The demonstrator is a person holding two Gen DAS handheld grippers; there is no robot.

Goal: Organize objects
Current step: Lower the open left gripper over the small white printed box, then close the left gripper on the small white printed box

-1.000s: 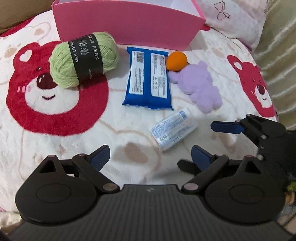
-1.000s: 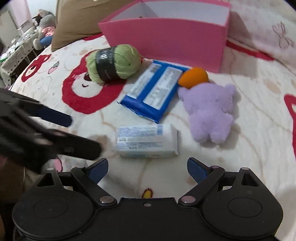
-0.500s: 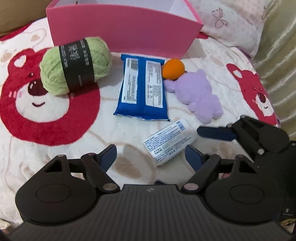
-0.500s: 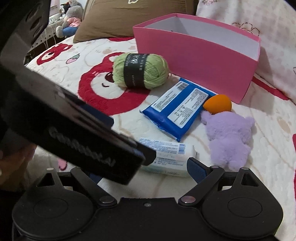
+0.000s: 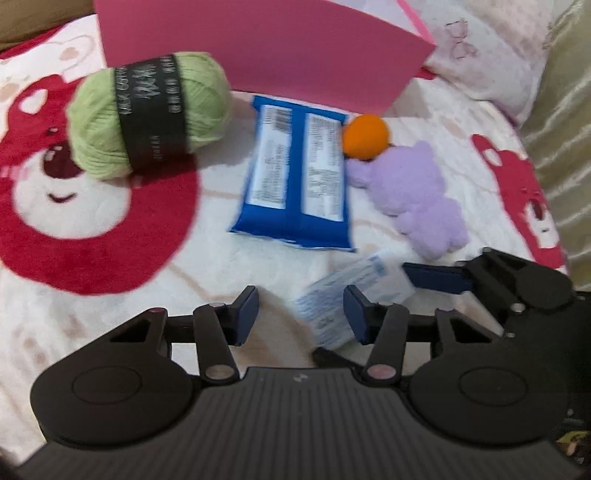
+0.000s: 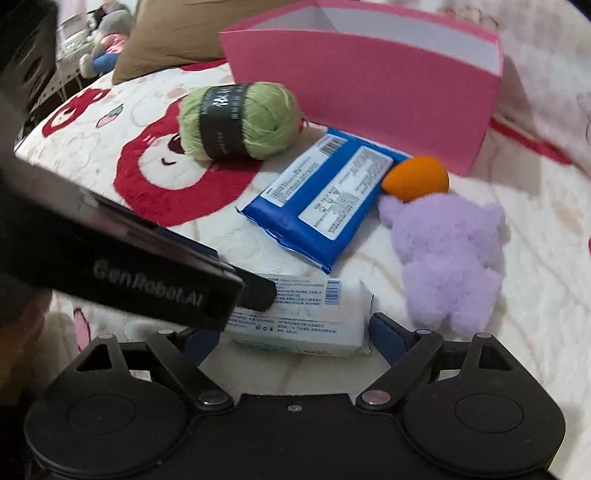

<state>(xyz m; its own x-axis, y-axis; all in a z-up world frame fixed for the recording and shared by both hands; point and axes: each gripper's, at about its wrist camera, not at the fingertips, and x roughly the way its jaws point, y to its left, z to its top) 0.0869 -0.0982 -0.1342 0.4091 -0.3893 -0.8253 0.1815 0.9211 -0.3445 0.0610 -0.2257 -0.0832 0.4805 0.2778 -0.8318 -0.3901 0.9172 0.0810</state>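
A white tissue pack (image 5: 369, 284) (image 6: 306, 317) lies on the bear blanket in front of both grippers. My left gripper (image 5: 301, 314) is closing; the pack's near end sits between its jaws and its right finger overlaps the pack, with no squeeze visible. My right gripper (image 6: 295, 336) is closing slightly with the pack lying between its fingers, pads not clearly pressing. The left gripper's body (image 6: 147, 277) crosses the right wrist view and its tip rests over the pack's left end. Behind lie a blue wipes pack (image 5: 295, 177), green yarn (image 5: 147, 114), an orange ball (image 5: 365, 136) and a purple plush (image 5: 417, 195).
An open pink box (image 5: 258, 48) (image 6: 369, 103) stands at the back, just behind the yarn and wipes. A brown pillow (image 6: 177, 33) lies behind it at left. A pale pillow (image 5: 480, 55) and gold fabric (image 5: 561, 129) border the right side.
My left gripper's jaws have narrowed a lot while it sank toward the white pack. Its body has swung across the right wrist view, over the pack's left end.
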